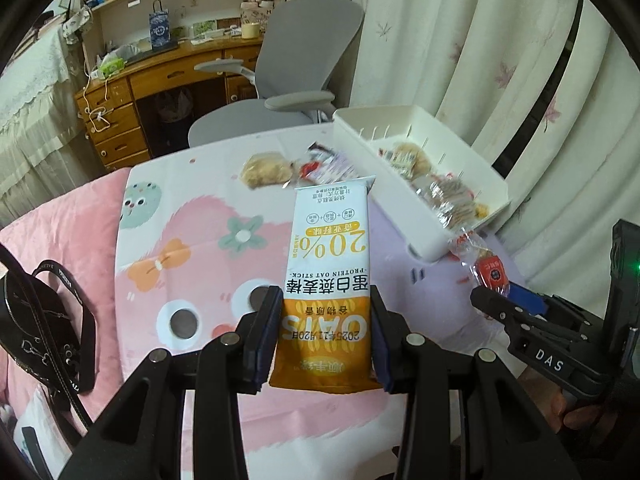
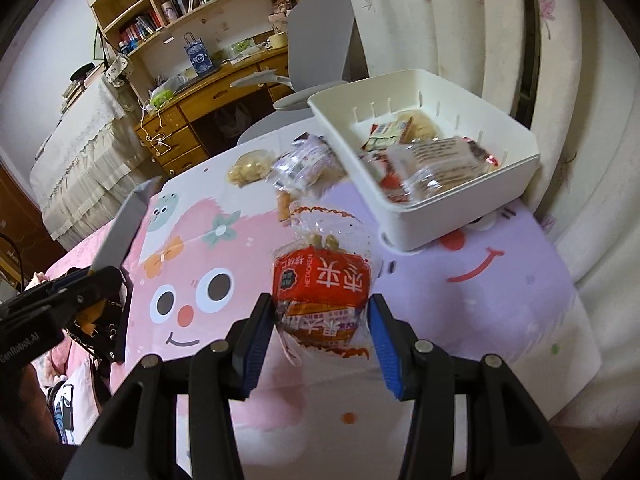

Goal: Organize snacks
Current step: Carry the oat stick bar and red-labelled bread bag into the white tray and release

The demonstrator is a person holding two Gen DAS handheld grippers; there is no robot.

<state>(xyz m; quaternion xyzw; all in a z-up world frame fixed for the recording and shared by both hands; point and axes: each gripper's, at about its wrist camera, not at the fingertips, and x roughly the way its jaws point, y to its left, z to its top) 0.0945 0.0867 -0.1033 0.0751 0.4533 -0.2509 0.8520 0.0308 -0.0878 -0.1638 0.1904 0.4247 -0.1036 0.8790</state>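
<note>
My left gripper (image 1: 326,300) is shut on a white and orange oat stick packet (image 1: 330,256), held above the table. Seen from the right wrist view, that packet (image 2: 120,232) shows edge-on at the left. My right gripper (image 2: 320,308) is shut on a clear bag with a red label (image 2: 322,280), also held above the table; the same bag (image 1: 486,264) shows in the left wrist view. A white bin (image 1: 436,184) (image 2: 452,216) with several snack packs stands at the back right. Two loose snacks (image 1: 266,170) (image 2: 304,168) lie beside the bin.
The table wears a pink and purple cartoon cloth (image 1: 192,240) (image 2: 480,304). A black bag (image 1: 40,320) lies at the left edge. A grey office chair (image 1: 288,72) and a wooden desk (image 1: 160,92) stand behind the table. Curtains (image 1: 500,60) hang at the right.
</note>
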